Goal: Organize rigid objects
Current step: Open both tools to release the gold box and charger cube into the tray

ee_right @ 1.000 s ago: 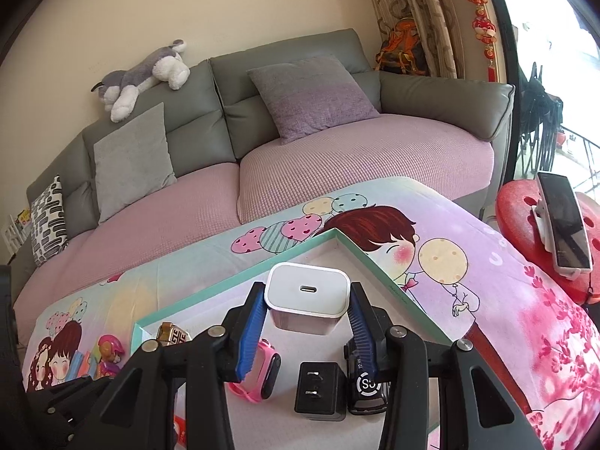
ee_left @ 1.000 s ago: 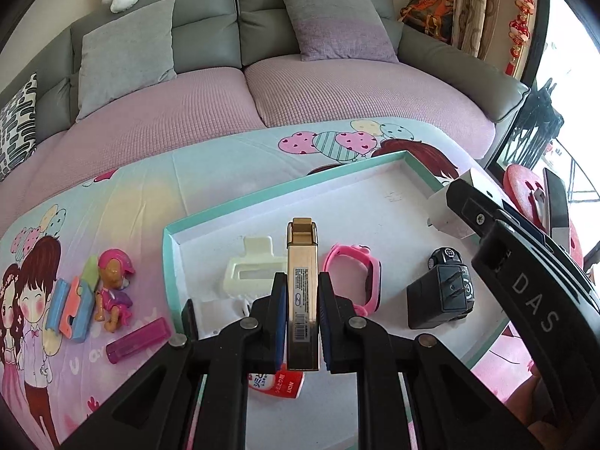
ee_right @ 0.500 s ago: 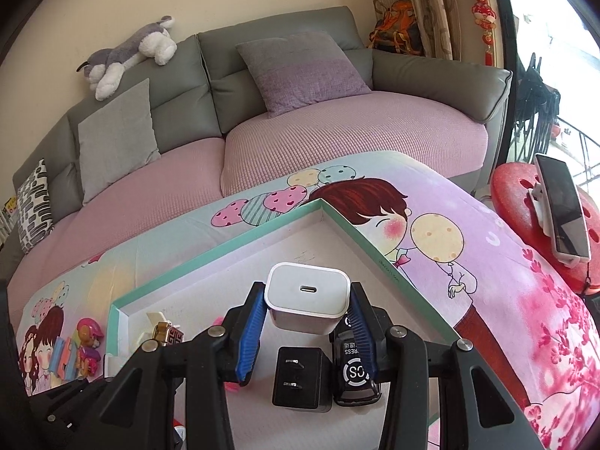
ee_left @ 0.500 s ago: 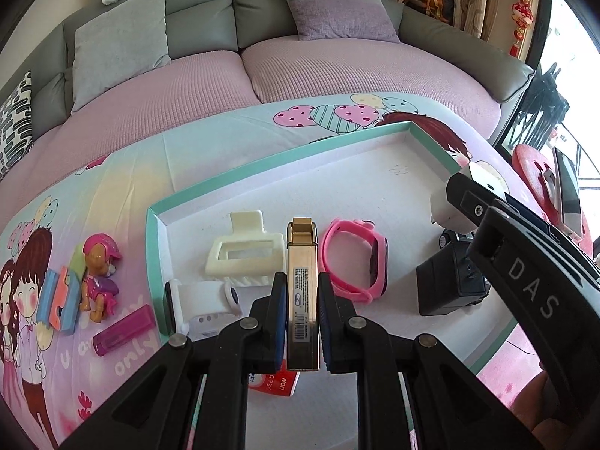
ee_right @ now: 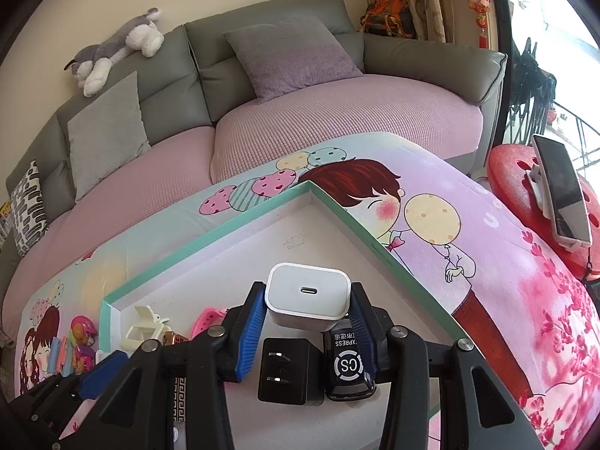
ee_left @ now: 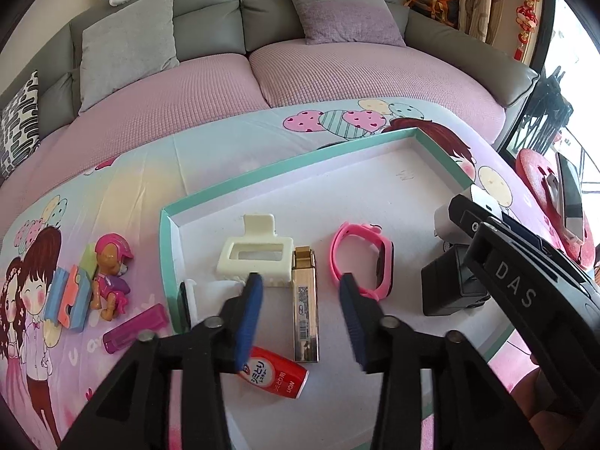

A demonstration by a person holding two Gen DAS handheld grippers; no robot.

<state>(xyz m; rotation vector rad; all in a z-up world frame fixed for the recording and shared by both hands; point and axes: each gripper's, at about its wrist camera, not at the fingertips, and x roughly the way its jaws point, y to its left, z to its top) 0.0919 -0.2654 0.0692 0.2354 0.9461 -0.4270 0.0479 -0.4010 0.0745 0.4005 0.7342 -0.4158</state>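
Gold rectangular metal lighter (ee_left: 304, 305): lies flat in my teal-rimmed white tray (ee_left: 285, 167), long axis parallel to my fingers, midway between them. Left gripper (ee_left: 302, 292) jaws opening, touching nothing; right gripper (ee_right: 307, 309) clamps the white cube charger (ee_right: 306, 296).

Right gripper (ee_right: 308, 309) clamping white charger (ee_right: 307, 296) at lower centre, black plug adapter (ee_right: 287, 375) below, teal-rimmed tray (ee_right: 210, 242) behind.
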